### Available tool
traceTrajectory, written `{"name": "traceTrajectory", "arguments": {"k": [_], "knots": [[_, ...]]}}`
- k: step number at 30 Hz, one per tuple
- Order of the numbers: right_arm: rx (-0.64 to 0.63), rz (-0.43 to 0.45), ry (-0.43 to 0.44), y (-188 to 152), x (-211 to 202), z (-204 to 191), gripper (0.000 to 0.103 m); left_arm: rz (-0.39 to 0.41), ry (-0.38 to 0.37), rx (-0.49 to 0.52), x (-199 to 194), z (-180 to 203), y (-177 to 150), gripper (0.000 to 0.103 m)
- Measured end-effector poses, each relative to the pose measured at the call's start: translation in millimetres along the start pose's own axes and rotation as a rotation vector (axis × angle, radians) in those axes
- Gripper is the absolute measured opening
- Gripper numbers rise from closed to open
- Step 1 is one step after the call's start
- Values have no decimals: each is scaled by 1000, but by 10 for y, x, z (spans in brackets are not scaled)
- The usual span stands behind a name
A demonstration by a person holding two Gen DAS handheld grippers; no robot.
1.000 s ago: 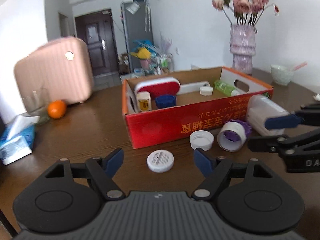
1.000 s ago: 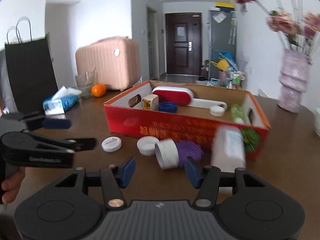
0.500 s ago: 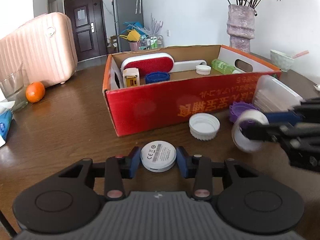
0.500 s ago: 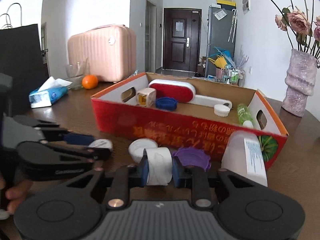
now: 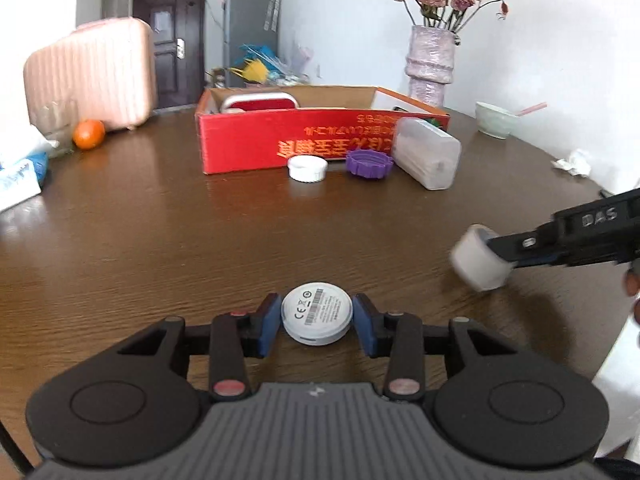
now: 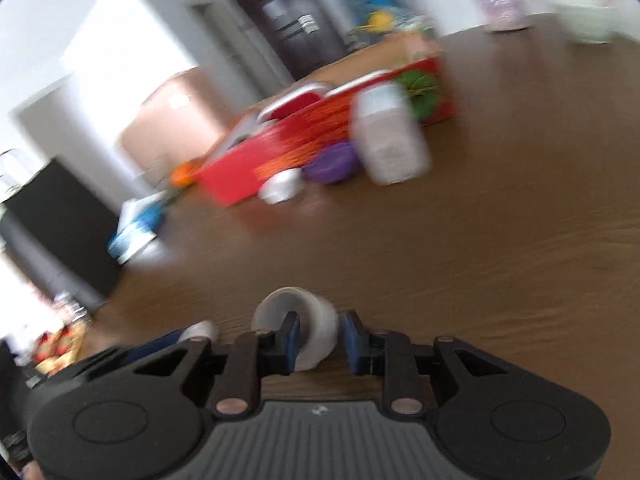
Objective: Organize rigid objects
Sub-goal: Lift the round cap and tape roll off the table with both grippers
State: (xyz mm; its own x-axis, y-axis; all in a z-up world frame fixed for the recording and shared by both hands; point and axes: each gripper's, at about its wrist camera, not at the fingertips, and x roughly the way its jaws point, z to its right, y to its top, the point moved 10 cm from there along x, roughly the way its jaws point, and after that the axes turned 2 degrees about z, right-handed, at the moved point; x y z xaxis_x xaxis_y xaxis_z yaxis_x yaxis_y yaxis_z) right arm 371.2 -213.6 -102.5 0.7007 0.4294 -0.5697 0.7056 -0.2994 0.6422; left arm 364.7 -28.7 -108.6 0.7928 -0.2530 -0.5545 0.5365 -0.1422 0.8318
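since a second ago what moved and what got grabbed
Both grippers closed and drew back from the red box: the left gripper took the white disc, the right gripper the tape roll. The white cap, purple cap and clear container stayed by the box.

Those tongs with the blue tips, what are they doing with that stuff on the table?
A person holds one pair in each hand. The left tongs grip a flat white disc, and the right tongs grip a white ring. Both are low over the brown table, well away from the red box. A white cap, a purple cap and a clear plastic case lie beside the box.
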Motion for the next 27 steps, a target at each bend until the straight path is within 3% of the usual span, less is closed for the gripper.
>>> {"name": "traceTrajectory", "arguments": {"k": [3,4,8,13,17,19,20,21,22,23,27], "knots": [[-19,47,-60,5,-163,100,33,8,29,39,-23,22,-32,49],[-38,68,-62,-3,-226,91,41,8,33,39,-33,32,-45,50],[-159,125,-88,-69,-422,3,55,14,51,-6,-69,-10,-94,62],[-388,156,-155,-209,-382,-248,60,29,45,-43,-63,-52,-85,63],[-458,143,-173,-206,-173,-358,60,43,82,-62,-14,-119,2,61],[-474,139,-208,-184,-82,-331,59,41,89,-64,17,-133,15,51],[-478,127,-226,-179,-30,-312,43,42,86,-63,16,-124,22,38],[-470,124,-224,-175,-4,-305,43,41,77,-54,6,-94,34,36],[-455,129,-211,-165,4,-307,42,51,74,-38,-16,-63,57,27],[-449,134,-199,-162,-4,-318,42,58,80,-27,-30,-43,70,6],[-456,158,-191,-169,-71,-355,42,43,77,-36,-57,9,43,5]]}}
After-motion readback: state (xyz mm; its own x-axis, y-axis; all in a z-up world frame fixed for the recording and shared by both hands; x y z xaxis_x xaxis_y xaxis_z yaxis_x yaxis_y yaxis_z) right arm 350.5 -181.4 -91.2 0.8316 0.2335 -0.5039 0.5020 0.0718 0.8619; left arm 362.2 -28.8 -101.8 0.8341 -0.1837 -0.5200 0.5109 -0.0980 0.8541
